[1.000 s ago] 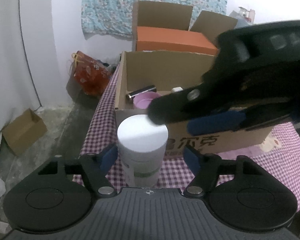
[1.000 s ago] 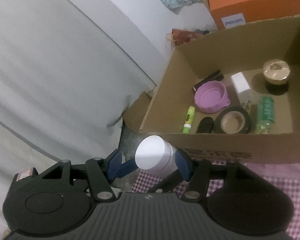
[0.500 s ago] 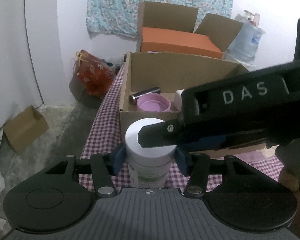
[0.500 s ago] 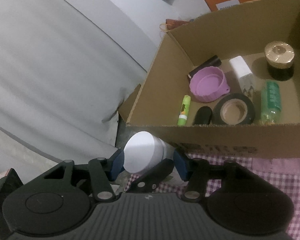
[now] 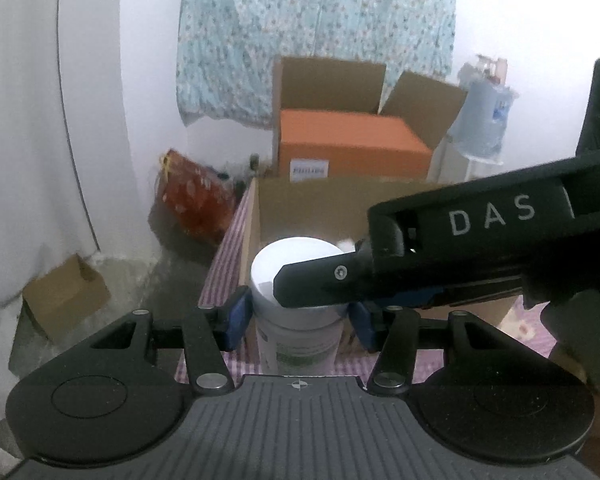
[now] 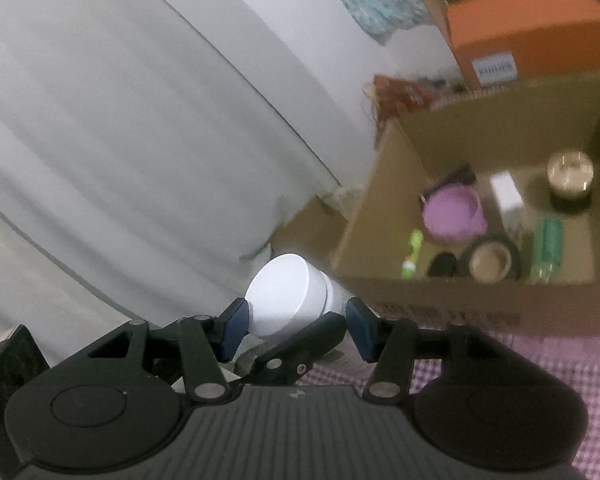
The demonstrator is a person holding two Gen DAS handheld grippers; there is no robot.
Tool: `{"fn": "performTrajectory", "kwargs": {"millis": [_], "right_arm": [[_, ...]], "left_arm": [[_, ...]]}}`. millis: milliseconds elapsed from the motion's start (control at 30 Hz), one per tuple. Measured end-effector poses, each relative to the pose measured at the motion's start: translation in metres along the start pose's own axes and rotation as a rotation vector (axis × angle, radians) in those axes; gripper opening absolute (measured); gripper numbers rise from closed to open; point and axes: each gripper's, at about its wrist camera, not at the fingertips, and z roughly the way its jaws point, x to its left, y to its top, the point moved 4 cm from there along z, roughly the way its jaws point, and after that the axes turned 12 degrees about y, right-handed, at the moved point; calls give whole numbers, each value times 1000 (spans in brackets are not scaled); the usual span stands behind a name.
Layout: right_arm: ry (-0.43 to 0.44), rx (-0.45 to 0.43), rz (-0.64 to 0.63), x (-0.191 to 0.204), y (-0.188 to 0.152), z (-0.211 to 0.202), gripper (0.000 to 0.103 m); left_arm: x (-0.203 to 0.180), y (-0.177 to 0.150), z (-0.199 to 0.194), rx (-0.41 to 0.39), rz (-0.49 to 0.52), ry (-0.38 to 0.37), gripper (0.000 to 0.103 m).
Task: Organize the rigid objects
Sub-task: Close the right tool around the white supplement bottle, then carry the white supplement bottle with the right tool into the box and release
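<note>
A white canister (image 5: 296, 276) with a white lid and a green label is held upright between my left gripper's (image 5: 298, 316) blue pads, which are shut on its body. My right gripper (image 6: 296, 316) is shut on the same canister (image 6: 284, 296) near its lid, coming in from the right in the left wrist view. The open cardboard box (image 6: 460, 304) stands just behind the canister. It holds a purple bowl (image 6: 454, 216), a tape roll (image 6: 492, 260), a green bottle (image 6: 548, 248), a gold-lidded jar (image 6: 570, 172) and other small items.
A purple checked cloth (image 6: 560, 364) covers the table. Behind the box an orange box (image 5: 352, 144) sits in an open carton. A red bag (image 5: 192, 196) and a small cardboard box (image 5: 66, 300) are on the floor at left. A water jug (image 5: 480, 120) stands at far right.
My left jaws closed onto the canister's body. Both grippers then rose with the canister, so the box now sits lower in both views.
</note>
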Motion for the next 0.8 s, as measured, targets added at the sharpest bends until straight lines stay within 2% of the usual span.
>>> {"fn": "performTrajectory", "kwargs": {"millis": [167,333,567,800], "right_arm": [[-10,-57,-62,18,28,-31,57],[-72,-115,-100,15,61,-69,57],[-165,-161,-37,-37,90,-111,57],[-217,-145,39,-106,94,-114,57]], "left_arm": [[-17,37,-13,-64,14,-33,52],[-48,69,-2,-94,27,-117,52],[-110,88,43,-49,50,-247,52],[-150,74,85,46,78,-288,52]]}}
